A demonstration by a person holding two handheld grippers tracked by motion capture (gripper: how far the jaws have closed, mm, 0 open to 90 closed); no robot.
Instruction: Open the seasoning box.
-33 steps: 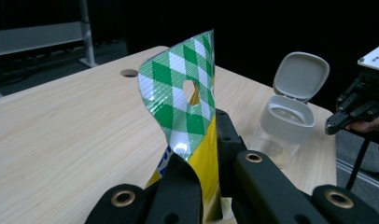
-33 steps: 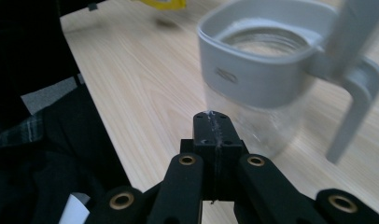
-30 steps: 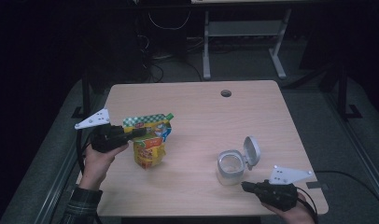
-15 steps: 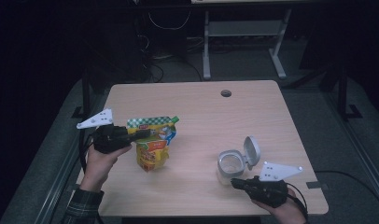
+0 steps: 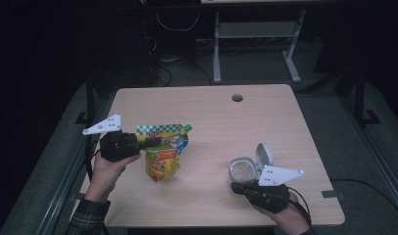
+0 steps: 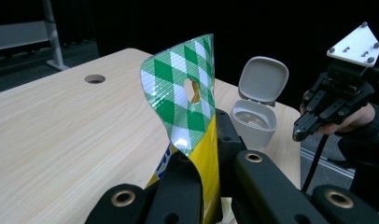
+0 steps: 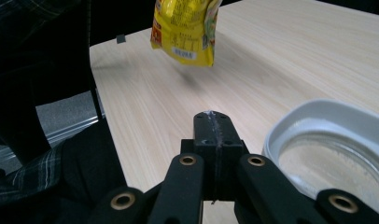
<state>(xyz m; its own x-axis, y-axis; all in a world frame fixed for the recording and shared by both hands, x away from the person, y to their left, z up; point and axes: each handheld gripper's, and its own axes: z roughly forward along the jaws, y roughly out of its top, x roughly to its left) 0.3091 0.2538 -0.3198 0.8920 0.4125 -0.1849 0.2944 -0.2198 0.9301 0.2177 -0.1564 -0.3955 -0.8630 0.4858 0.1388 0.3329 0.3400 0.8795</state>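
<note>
Snack pouch (image 5: pixel 163 154): yellow foil with a green chequered top seal, hanging clear above the wooden surface (image 5: pixel 211 112). Judged light, soft and slippery; best held at the flat seal, where the left claw (image 6: pixel 204 161) clamps it. Right claw (image 7: pixel 214 128) closed, empty, beside the open-lidded container (image 5: pixel 245 169).

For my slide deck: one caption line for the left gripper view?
Left gripper shut on a yellow pouch, open-lidded clear jar and right gripper beyond.
</note>
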